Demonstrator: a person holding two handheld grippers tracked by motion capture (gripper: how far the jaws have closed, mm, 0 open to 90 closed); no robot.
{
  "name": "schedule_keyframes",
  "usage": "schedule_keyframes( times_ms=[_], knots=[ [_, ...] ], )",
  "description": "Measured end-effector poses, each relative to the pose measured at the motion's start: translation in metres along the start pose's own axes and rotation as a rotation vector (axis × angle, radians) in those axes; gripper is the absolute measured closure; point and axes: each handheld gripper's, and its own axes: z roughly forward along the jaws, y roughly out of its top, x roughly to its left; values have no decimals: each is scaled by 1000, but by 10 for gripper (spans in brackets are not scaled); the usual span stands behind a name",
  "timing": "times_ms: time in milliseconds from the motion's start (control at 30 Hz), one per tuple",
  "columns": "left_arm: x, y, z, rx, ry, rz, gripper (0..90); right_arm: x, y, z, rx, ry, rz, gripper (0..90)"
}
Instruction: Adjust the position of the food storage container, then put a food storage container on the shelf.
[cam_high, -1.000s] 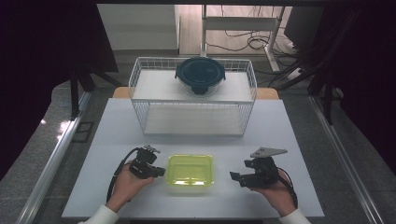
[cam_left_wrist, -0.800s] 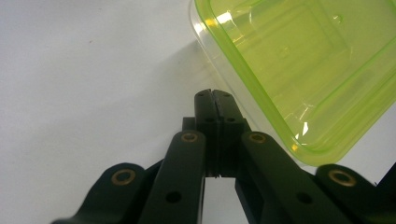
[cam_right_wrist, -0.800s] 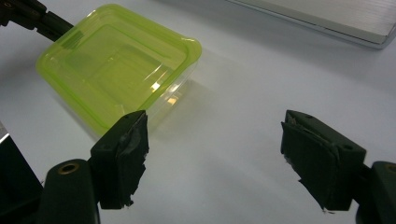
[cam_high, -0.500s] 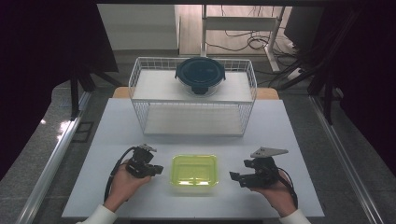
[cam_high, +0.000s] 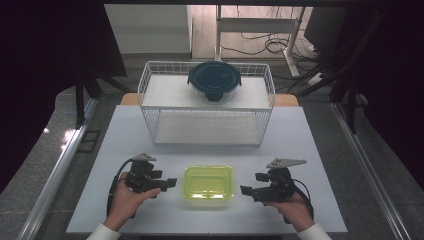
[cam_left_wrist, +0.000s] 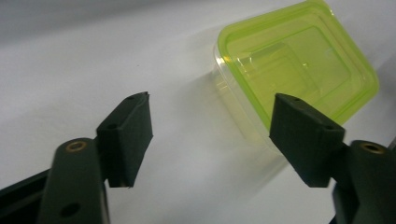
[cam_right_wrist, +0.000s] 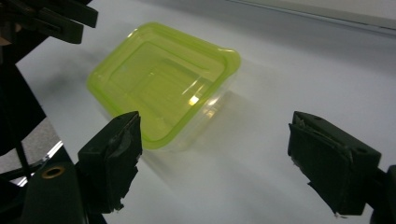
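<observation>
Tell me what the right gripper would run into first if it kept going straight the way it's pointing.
Most likely the yellow-green lidded container. The right gripper points left across the table at it, jaws open with nothing between them. In the right gripper view the container sits left of centre, so it might only clip the near corner.

High view: table (cam_high: 310, 150) evenly bright, light from above; surround at 9 and 3 o'clock near black. Floor glare patch at 9 o'clock. Soft shadow under rack (cam_high: 206, 107). Left gripper view: box (cam_left_wrist: 299, 70) fairly sharp, near jaws soft, box shadow toward 7 o'clock. Right gripper view: box slightly blurred, perhaps motion; small glare spot on lid (cam_right_wrist: 192, 99); dark corner at 10 o'clock.
</observation>
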Motion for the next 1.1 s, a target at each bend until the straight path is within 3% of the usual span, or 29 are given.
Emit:
schedule_keyframes(
  times_ms=[133,300,367,500,933,1100],
  knots=[
    [0,2,-2,-26,-21,-33,241,1,0,2,-2,10,-5,188],
    [1,0,0,-40,-56,-62,247,-3,0,1,-20,-8,29,209],
    [0,0,0,-37,-70,-62,253,-3,1,2,-14,2,49,217],
    [-1,1,3,-35,-90,-69,255,1,4,7,-1,5,46,241],
    [1,2,7,-37,-107,-93,265,10,14,32,40,-3,101,268],
    [1,4,12,-33,-132,-111,280,13,18,38,39,-6,120,303]
  ],
)
